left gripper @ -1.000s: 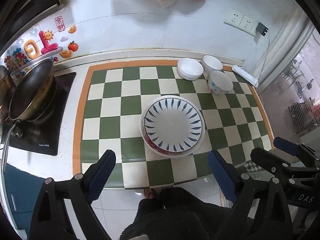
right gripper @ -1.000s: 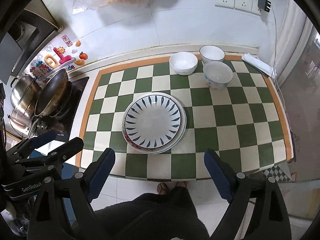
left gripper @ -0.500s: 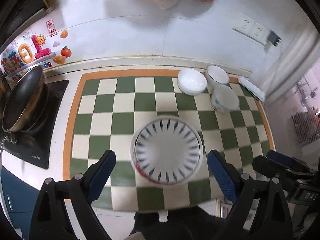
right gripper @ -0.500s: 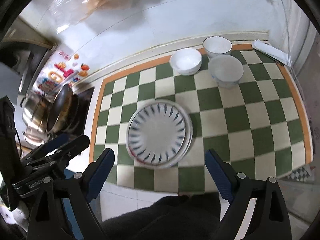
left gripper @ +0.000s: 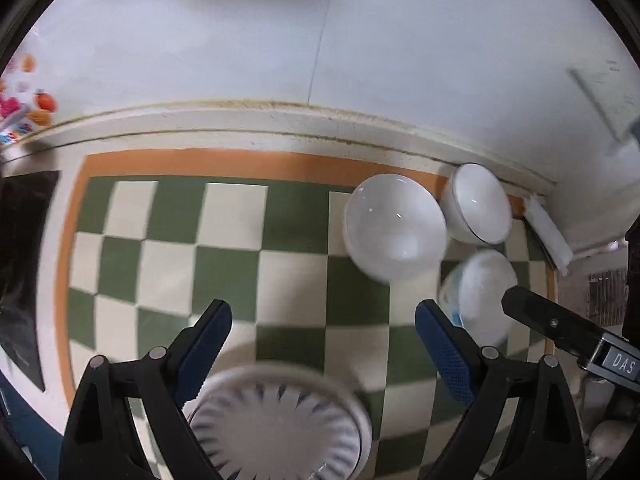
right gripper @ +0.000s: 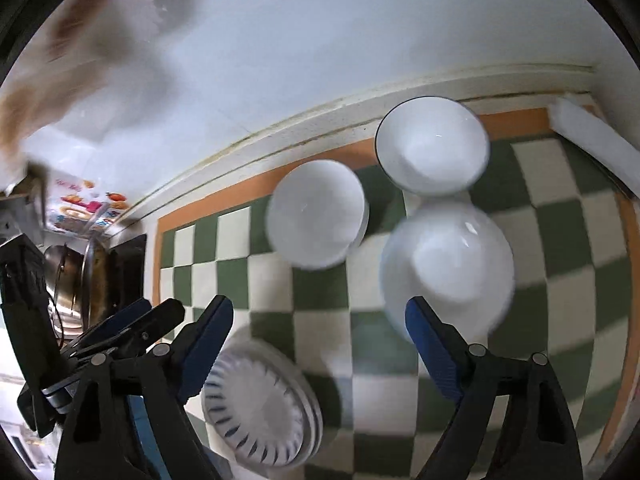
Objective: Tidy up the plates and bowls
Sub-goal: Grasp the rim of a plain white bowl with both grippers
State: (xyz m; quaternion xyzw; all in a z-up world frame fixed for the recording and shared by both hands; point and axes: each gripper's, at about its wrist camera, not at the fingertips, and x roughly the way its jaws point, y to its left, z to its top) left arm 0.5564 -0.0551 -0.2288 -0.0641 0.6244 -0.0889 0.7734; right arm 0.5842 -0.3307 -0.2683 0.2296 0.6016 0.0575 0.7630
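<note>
A stack of white plates with blue petal marks sits on the green checked mat, just below my open left gripper. Three white bowls stand at the mat's far right: a plain one, a dark-rimmed one and a patterned one. In the right wrist view my open right gripper hovers over the mat, its right finger against the nearest bowl; the plain bowl, the rimmed bowl and the plates also show. Both grippers are empty.
A white wall and a raised ledge close the back. A black stove with a metal pan lies left. A white block lies at the mat's far right corner. The left gripper's body shows beside the right one.
Both grippers have moved forward and down toward the bowls, which now look much larger. The plate stack has slid to the bottom of both views. Both stay open.
</note>
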